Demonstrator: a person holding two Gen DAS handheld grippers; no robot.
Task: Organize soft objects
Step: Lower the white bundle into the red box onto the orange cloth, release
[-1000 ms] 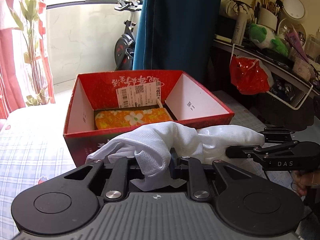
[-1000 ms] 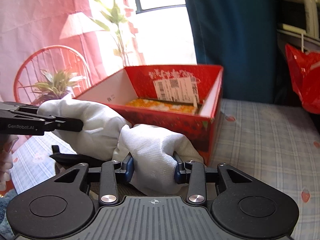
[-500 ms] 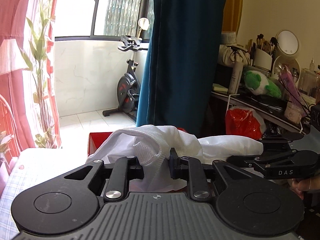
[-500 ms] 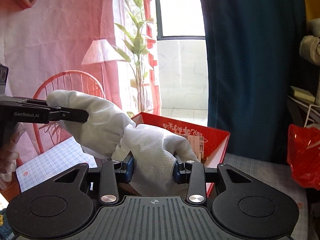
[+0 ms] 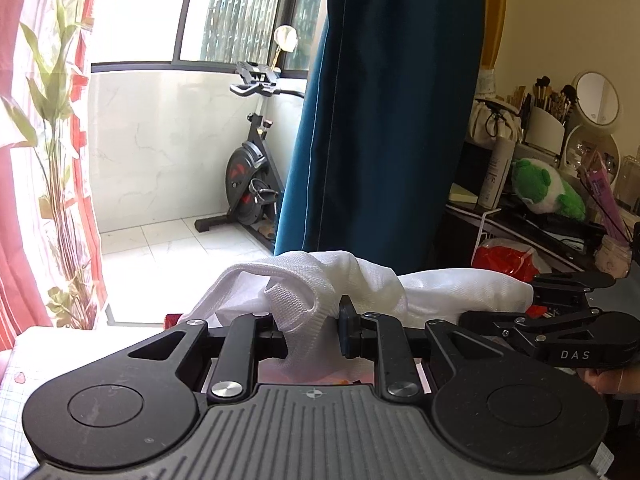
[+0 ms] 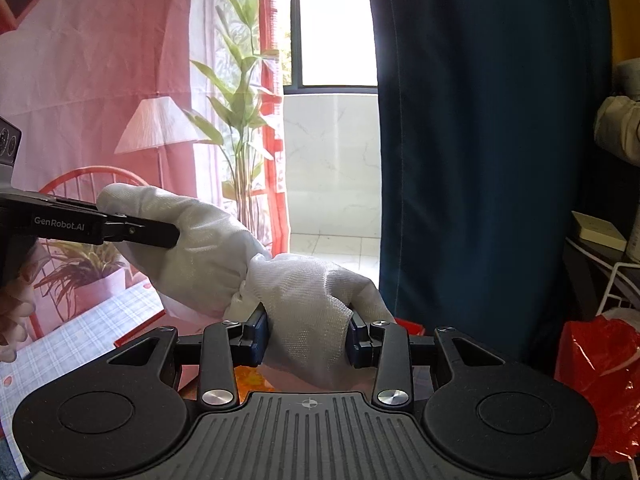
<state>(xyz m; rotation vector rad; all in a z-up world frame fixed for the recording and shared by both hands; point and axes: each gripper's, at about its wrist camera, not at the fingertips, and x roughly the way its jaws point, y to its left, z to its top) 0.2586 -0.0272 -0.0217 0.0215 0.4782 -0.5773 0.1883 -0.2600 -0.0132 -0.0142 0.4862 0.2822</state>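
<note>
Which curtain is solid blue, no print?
The blue curtain right of the window; the pink curtain on the left carries a printed lamp and chair.

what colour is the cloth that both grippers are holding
White, with a fine woven mesh texture. The cloth shows best in the right wrist view.

One white cloth (image 5: 360,280), two tongs, perhaps one box.

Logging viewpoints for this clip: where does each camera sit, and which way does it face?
Left wrist: on the left gripper, facing an exercise bike and blue curtain; the right gripper and a fingertip enter from the right.
Right wrist: on the right gripper, facing a pink curtain and window; the left gripper and a hand enter from the left.
Shared: the white cloth, clamped by both.
</note>
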